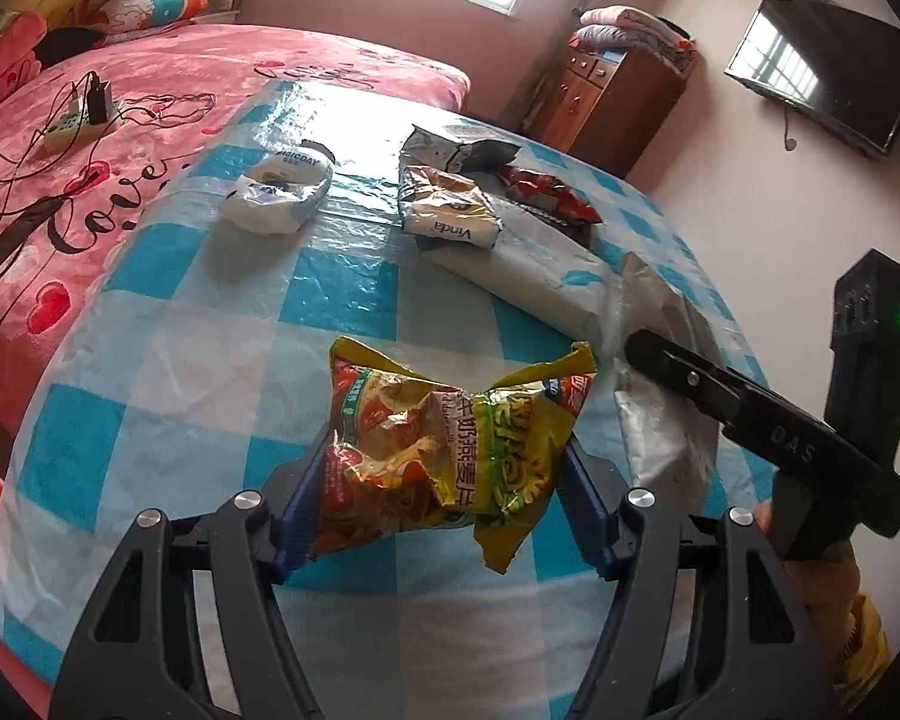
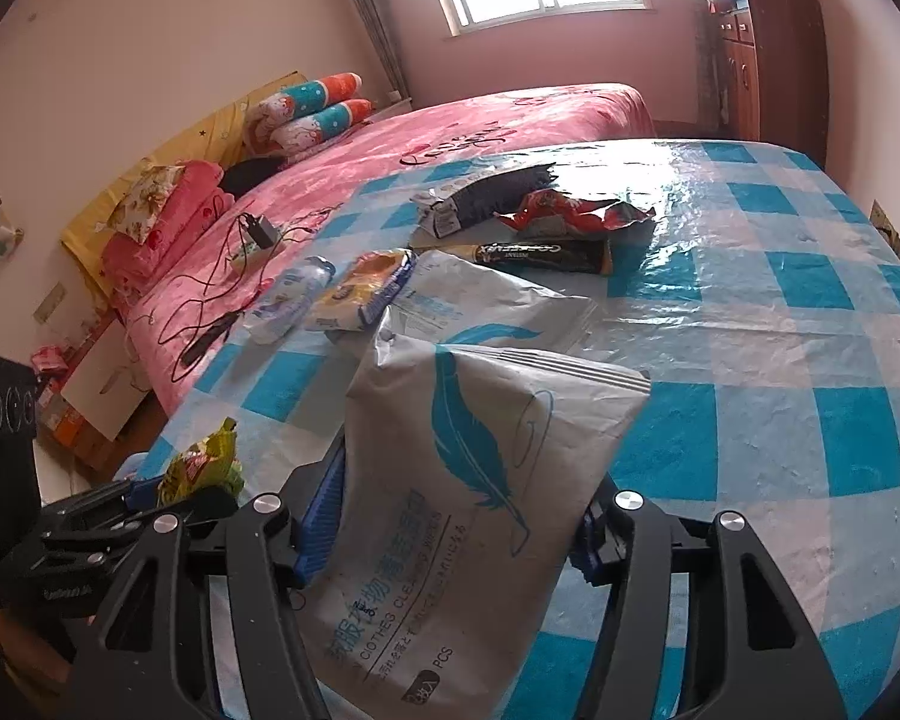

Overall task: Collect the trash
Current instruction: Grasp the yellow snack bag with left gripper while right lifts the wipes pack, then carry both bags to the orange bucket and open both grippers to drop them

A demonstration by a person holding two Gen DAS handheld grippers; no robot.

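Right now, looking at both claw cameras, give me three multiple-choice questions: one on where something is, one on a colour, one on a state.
1. Where is the power strip with its cables?
A. on the bed
B. on the table
C. on the cabinet

2. What colours are the tablecloth's checks?
A. red and yellow
B. blue and white
C. green and black

3. What is the left claw doing?
A. hanging open
B. gripping the yellow snack bag
C. gripping a bottle

Answers:
1 A, the power strip lies on the pink bed.
2 B, the tablecloth shows blue and white squares.
3 B, the left claw pinches the yellow snack bag.
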